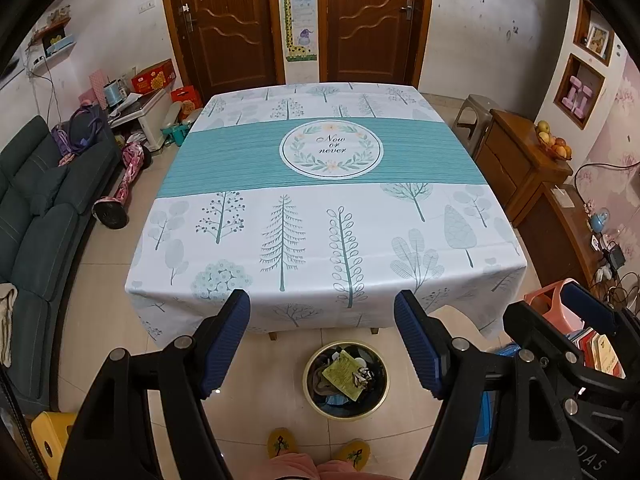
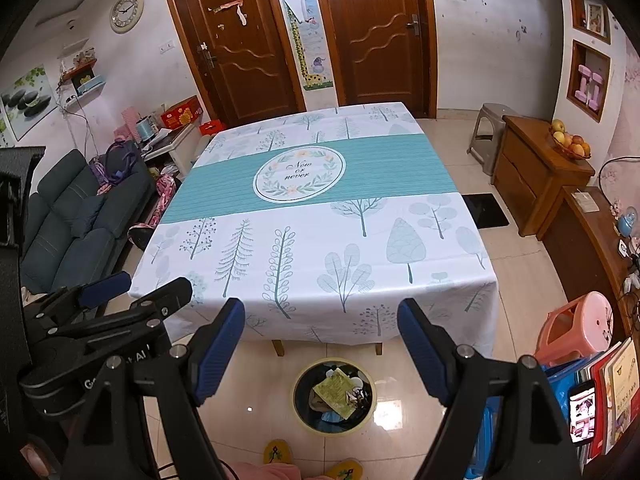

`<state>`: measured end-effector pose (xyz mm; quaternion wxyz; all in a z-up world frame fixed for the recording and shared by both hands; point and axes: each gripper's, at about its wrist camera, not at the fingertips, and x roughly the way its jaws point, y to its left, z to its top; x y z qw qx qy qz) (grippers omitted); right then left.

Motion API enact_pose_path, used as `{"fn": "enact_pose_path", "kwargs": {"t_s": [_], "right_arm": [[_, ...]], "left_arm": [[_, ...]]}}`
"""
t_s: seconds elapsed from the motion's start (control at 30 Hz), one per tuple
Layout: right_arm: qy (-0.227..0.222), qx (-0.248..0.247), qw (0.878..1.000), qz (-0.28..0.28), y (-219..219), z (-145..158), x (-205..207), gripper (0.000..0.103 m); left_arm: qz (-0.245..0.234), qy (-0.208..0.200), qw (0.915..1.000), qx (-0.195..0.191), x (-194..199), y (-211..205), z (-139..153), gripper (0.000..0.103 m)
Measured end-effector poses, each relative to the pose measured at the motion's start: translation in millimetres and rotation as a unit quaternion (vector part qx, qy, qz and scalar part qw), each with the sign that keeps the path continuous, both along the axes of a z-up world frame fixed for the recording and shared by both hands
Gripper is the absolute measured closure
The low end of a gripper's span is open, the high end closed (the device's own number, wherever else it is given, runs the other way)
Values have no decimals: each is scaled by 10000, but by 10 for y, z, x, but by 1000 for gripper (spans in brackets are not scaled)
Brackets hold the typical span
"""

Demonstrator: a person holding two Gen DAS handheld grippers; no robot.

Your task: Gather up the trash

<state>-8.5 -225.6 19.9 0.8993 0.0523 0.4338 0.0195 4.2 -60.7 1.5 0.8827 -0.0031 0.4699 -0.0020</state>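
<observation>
The table [image 1: 328, 216] shows no trash, the bin [image 1: 346, 380] on the floor holds several pieces, and both hand-held grippers, left [image 1: 322, 344] and right [image 2: 320, 348], hang released and empty, so collection appears finished.

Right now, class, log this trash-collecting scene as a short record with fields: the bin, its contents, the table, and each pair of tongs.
bin: round gold-rimmed waste bin on the tiled floor, in front of the table's near edge
contents: yellow-green printed paper on top of other crumpled trash
table: square table under a white tree-print tablecloth with a teal band; no loose items show on top
left tongs: open, holding nothing, above the bin
right tongs: open, holding nothing, above the bin
</observation>
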Motion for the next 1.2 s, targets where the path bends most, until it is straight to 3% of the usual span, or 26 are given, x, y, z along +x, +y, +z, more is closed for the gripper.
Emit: {"fn": "enact_pose_path", "kwargs": {"t_s": [1.2], "right_arm": [[13,17,10000,-28,-18,-22,17,24]], "left_arm": [[-75,50,9999,51,-23,117,-93,30]]}}
